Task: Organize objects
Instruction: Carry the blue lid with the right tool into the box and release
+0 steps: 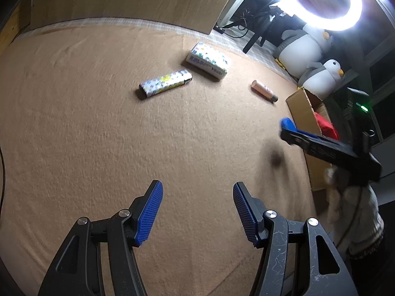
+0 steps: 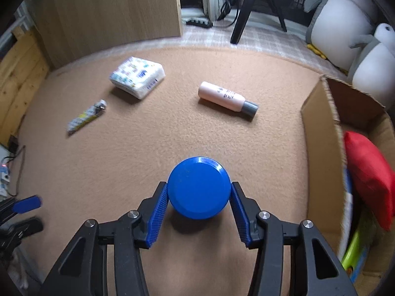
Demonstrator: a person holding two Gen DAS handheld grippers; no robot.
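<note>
Right gripper (image 2: 199,206) is clamped on a blue lid (image 2: 199,188): both ribbed pads press its rim on opposite sides, and we see its round face toward the wrist camera. We cannot tell what lies under the lid. It sits over the tan blanket (image 2: 153,153), a shadow beneath it, beside the cardboard box (image 2: 318,128) on the right.

Left gripper (image 1: 197,212) hangs wide open over bare blanket, nothing between its pads.

Risks, as we judge them:
- Hold is on a curved rim, two narrow contacts. A quick swing toward the box could let the lid pivot or slip out.
- Box wall stands near; a low carry could clip its edge.
- Box already holds a red pouch (image 2: 367,180) and more, so a drop may land askew.

Orientation: lid face tilts up toward the camera. Its axis runs roughly along the gripper's pointing line, steeply downward. No long axis shows, only a disc.
</note>
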